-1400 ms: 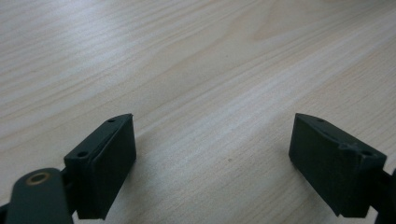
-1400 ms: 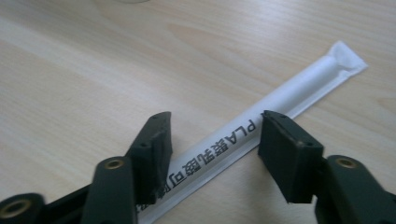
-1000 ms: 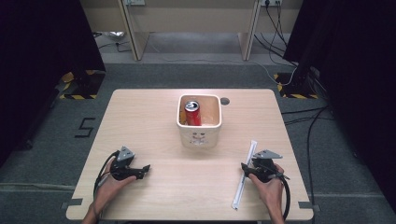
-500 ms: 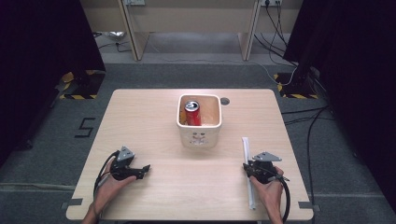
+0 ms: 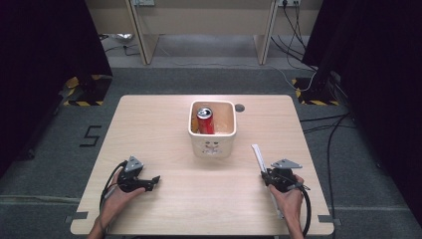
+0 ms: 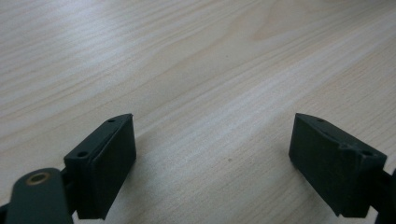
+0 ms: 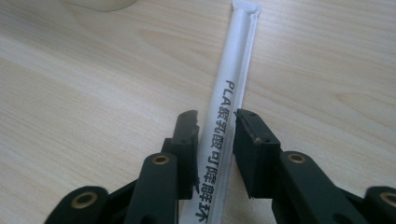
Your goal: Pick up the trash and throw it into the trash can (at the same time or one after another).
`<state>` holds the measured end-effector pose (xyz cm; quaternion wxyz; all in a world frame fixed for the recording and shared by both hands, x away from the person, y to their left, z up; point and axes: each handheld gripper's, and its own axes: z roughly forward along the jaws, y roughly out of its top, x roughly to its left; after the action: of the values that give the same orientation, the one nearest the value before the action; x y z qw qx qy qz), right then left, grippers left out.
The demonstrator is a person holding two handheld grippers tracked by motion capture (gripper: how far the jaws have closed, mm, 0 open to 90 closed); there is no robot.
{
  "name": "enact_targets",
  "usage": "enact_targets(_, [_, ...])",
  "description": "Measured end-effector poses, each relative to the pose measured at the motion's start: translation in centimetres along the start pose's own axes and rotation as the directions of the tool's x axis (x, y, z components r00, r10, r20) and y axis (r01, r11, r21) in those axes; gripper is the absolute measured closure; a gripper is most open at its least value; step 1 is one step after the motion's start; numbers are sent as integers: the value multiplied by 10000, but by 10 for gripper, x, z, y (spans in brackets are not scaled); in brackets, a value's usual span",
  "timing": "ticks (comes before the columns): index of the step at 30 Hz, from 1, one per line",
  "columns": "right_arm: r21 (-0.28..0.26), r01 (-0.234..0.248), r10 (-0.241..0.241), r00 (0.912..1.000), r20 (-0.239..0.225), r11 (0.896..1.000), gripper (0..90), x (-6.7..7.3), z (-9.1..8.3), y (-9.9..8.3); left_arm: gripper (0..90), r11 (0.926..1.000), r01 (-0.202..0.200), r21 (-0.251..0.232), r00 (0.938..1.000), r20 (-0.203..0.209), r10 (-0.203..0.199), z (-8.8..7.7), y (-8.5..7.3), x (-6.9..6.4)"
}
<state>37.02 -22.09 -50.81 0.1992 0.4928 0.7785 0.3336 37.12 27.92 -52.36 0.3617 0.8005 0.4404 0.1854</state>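
Observation:
A long white paper-wrapped straw (image 7: 236, 70) with black print lies on the wooden table (image 5: 164, 129). My right gripper (image 7: 217, 121) has just been closing and is now shut on the straw, a pad pressing each side of the wrapper. In the high view the straw (image 5: 258, 154) sticks out beyond the right gripper (image 5: 268, 174) toward the bin. My left gripper (image 5: 153, 181) rests near the table's front left. Its jaws stand wide open over bare wood in the left gripper view (image 6: 212, 135).
A cream square bin (image 5: 211, 147) stands at the table's middle with a red can (image 5: 205, 119) upright inside. A small dark disc (image 5: 240, 107) lies beside the bin's far right corner. A cable trails from each gripper.
The right gripper's jaws have closed onto the straw. The straw has swung, its far end going left and its near end right. The left gripper has not moved.

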Motion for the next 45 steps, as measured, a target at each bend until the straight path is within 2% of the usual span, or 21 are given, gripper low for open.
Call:
enact_targets(3, [-35, 35, -35, 10000, -51, 10000, 782, -1, 0, 0, 140, 10000, -2, 2, 10000, -2, 2, 0, 0, 0])
enact_targets(8, [-59, 7, -7, 10000, 9, 10000, 790, -4, 0, 1, 141, 10000, -2, 3, 10000, 0, 2, 0, 0, 0])
enact_targets(11, [-357, -185, 183, 9998, -58, 9992, 791, -7, -5, 3, 140, 10000, -1, 2, 10000, 1, 1, 0, 0, 0])
enact_targets(17, [-774, -237, 241, 9997, 45, 9967, 791, -14, -18, 14, 140, 10000, 0, 2, 10000, 4, 0, 0, 0, 0])
enact_targets(21, [-1055, -334, 321, 9994, -145, 9939, 791, -16, -27, 27, 140, 10000, 2, 0, 10000, 4, -2, 0, 0, 0])
enact_targets(28, [-1679, -56, 58, 10000, 6, 9858, 791, -18, -45, 56, 140, 10000, 0, 3, 10000, 4, 0, 0, 0, 0])
enact_targets(34, [-1805, 337, -340, 9994, 17, 9830, 791, -15, -52, 81, 140, 10000, 2, -1, 10000, 3, -2, 0, 0, 0])
enact_targets(45, [-2352, 620, -649, 9979, -47, 9700, 791, -10, -65, 118, 140, 10000, 3, -1, 10000, 3, -3, 0, 0, 0])
